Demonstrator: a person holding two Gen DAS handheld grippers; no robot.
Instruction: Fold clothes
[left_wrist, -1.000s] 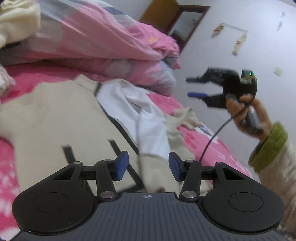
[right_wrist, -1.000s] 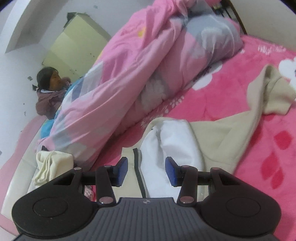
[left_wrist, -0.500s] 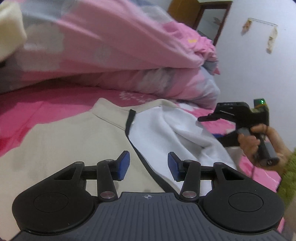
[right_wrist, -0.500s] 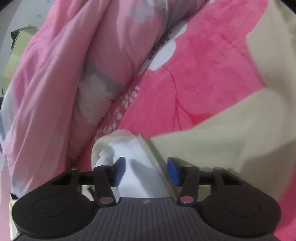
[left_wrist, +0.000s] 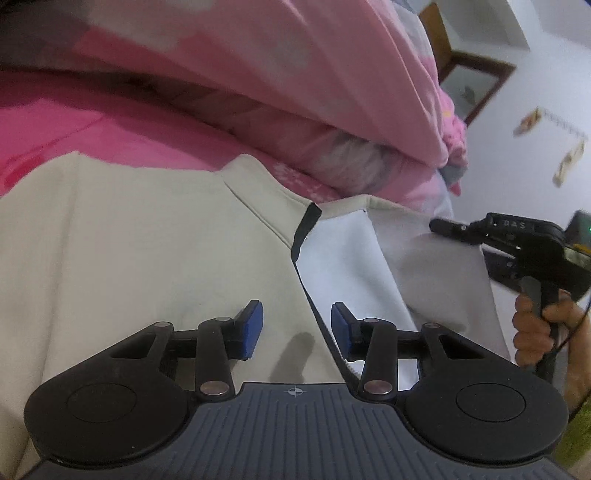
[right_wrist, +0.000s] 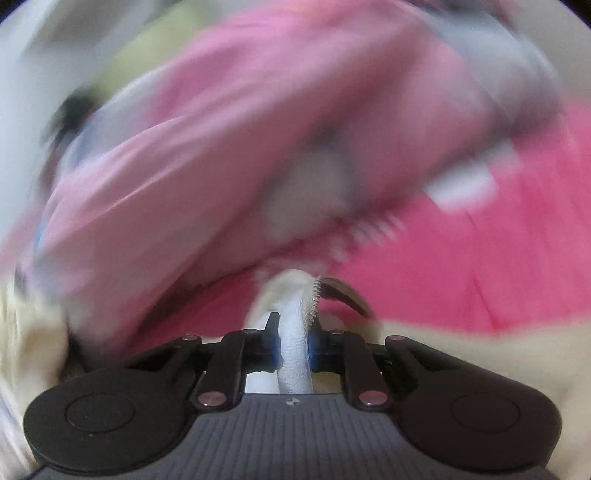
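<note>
My left gripper (left_wrist: 295, 334) hangs with its jaws wide apart and nothing between the blue pads (left_wrist: 252, 329), just above the cream jacket (left_wrist: 147, 240). The jacket lies spread on the pink bed sheet (left_wrist: 92, 129), its front flap turned back so the white lining (left_wrist: 343, 266) shows beside the dark zipper edge (left_wrist: 303, 236). A rumpled pink quilt (left_wrist: 295, 74) is heaped behind the collar.

My right gripper (right_wrist: 293, 349) has its jaws pressed nearly together on a fold of the jacket's white lining, right at the zipper teeth (right_wrist: 313, 295), which stand up just past the fingertips. From the left wrist camera I see that same gripper at the right edge of the frame, held by a hand (left_wrist: 535, 328) and reaching onto the flap's far corner. The right wrist view is heavily smeared; I can only make out the pink quilt and sheet beyond the pinched cloth.
</note>
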